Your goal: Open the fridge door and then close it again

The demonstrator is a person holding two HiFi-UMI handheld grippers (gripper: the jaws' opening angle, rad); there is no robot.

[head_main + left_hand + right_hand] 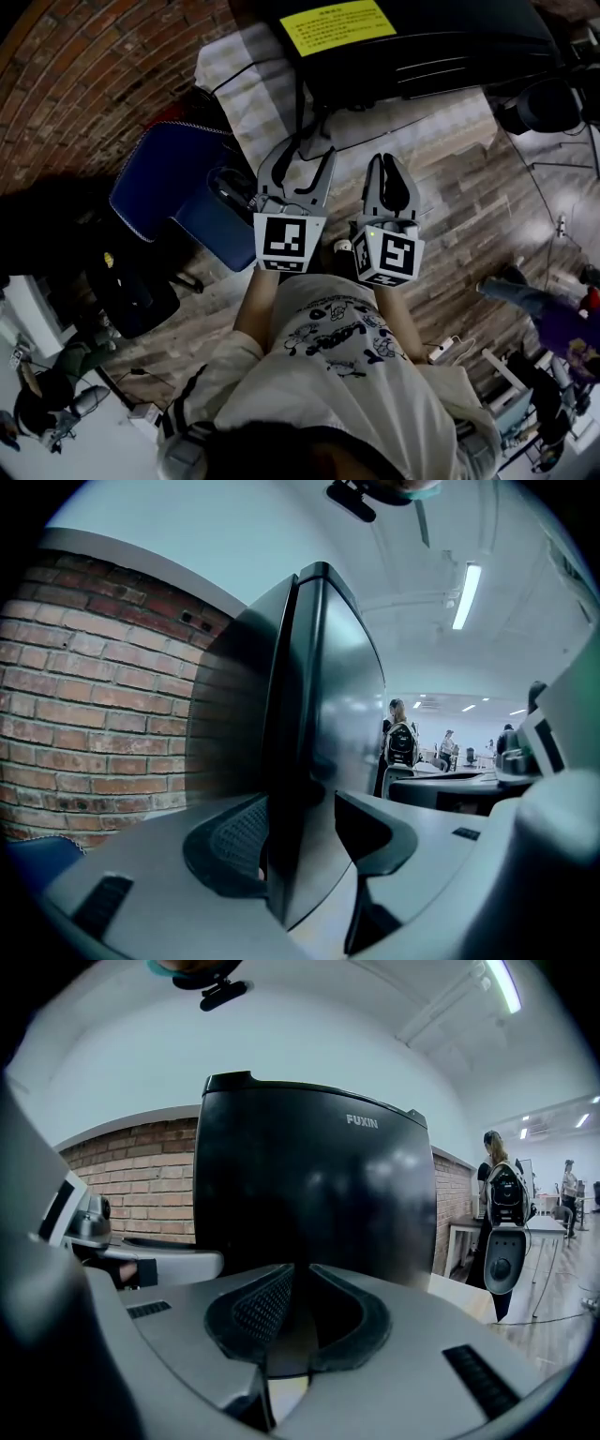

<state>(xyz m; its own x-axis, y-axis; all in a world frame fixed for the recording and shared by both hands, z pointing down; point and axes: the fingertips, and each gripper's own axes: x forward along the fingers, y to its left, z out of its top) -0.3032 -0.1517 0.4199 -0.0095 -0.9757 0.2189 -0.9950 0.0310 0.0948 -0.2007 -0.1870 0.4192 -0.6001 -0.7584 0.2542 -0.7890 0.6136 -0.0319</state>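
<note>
The black fridge (422, 47) with a yellow label (337, 25) on top stands just ahead of me. In the left gripper view its glossy door (342, 696) looks flush with the body. My left gripper (298, 155) is open and straddles the door's left vertical edge (286, 761), which runs between its spread jaws (300, 836); the pads do not visibly press on it. My right gripper (392, 161) is beside it, shut, with nothing held. In the right gripper view its jaws (292, 1283) meet in front of the fridge's front (309, 1194), marked FUXIN.
A brick wall (94, 696) runs behind and left of the fridge. A blue chair (178, 202) stands close on my left, a black chair (131, 281) nearer. People (401, 742) stand far off to the right. A power strip (442, 349) lies on the wooden floor.
</note>
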